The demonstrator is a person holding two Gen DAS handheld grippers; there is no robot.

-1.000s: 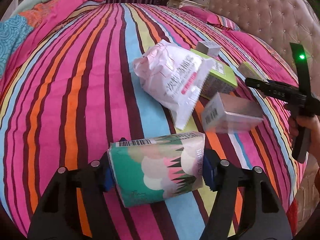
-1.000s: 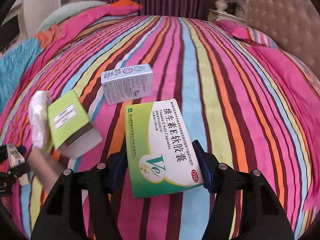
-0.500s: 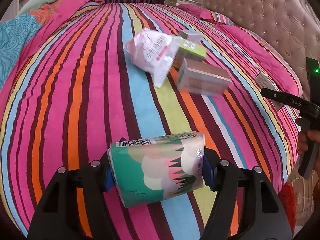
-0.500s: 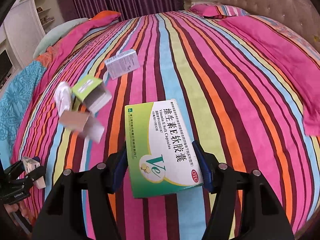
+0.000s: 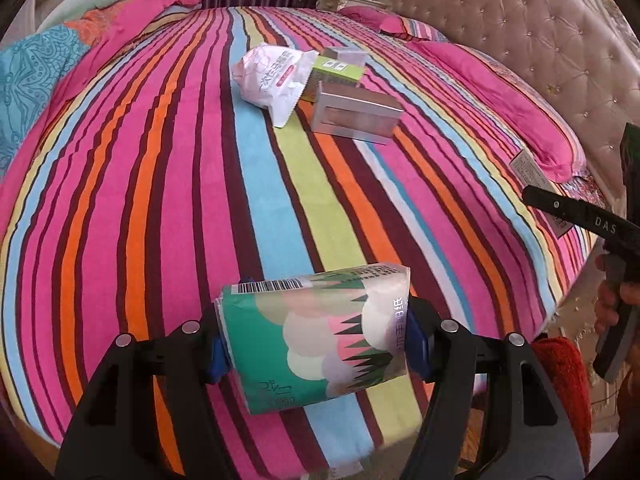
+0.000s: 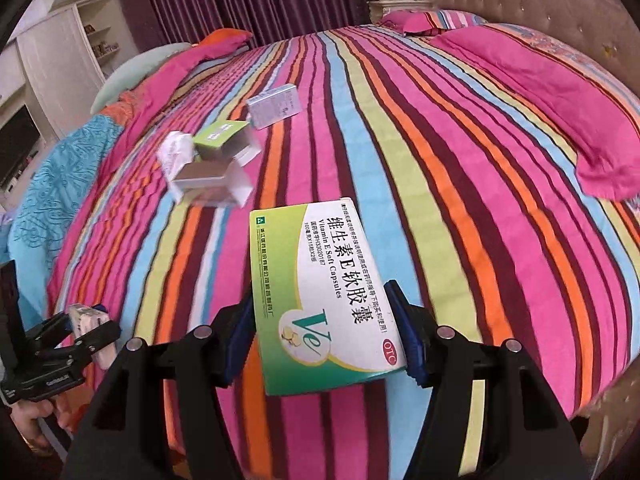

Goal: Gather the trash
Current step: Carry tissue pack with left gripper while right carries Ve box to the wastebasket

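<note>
My left gripper (image 5: 316,344) is shut on a green tissue pack (image 5: 316,332) and holds it above the near edge of the striped bed (image 5: 168,200). My right gripper (image 6: 320,336) is shut on a green and white vitamin E box (image 6: 320,292), also above the bed's edge. Far up the bed lie a white plastic bag (image 5: 272,76), a green box (image 5: 336,74), a silver box (image 5: 354,114) and a small grey box (image 5: 346,55). They also show in the right wrist view: bag (image 6: 172,152), green box (image 6: 224,140), silver box (image 6: 208,180), grey box (image 6: 276,106).
A padded headboard (image 5: 520,40) runs along the right. Pink pillows (image 6: 540,92) lie by it. A teal and pink quilt (image 5: 36,64) is bunched at the far left. A red mat (image 5: 560,380) lies on the floor beside the bed. A cabinet (image 6: 52,60) stands at the left.
Both grippers have pulled back from the pile of trash toward the bed's near edge, each still holding its item. The pile now looks farther away.
</note>
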